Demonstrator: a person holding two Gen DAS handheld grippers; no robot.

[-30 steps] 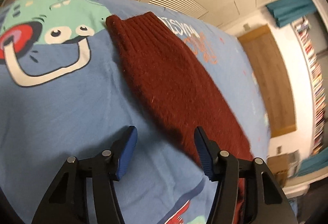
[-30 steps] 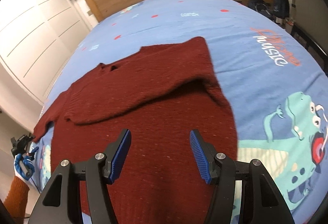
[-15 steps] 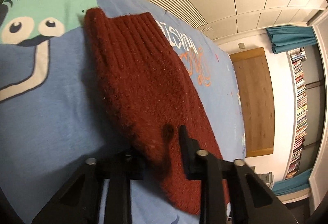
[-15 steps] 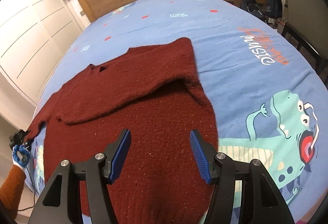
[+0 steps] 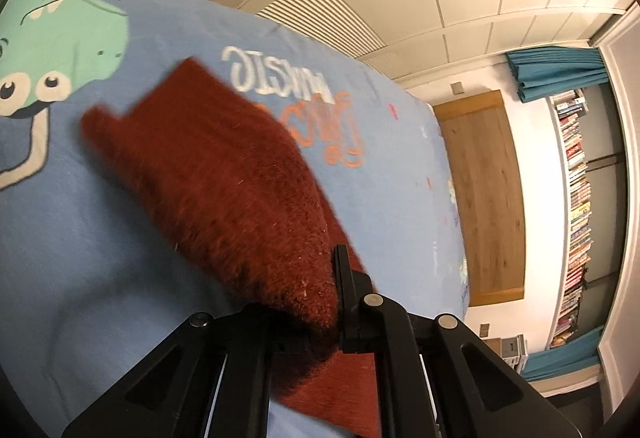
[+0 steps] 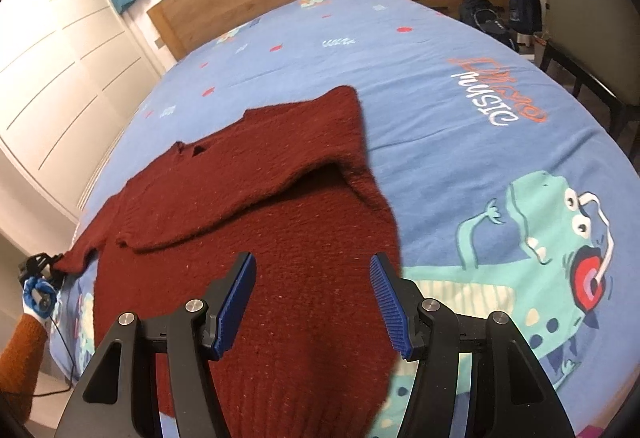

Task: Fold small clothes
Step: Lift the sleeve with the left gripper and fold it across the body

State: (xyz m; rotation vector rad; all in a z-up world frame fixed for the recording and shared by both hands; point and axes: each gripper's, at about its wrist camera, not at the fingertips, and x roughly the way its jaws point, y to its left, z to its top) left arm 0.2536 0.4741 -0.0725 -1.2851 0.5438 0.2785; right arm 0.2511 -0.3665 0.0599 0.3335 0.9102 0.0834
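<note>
One sleeve (image 5: 224,173) is pinched in the left gripper (image 5: 320,302); the right gripper (image 6: 312,302) hovers half-open and empty over the maroon sweater (image 6: 256,238), spread on the blue duvet (image 6: 460,141). The far-right sleeve lies folded across; the body fold remains.

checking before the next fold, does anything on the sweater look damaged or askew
Near the neckline of the dark red sweater there is a small dark gap that may be a hole or just the collar opening; the view cannot settle which. Nothing else stands out.
</note>
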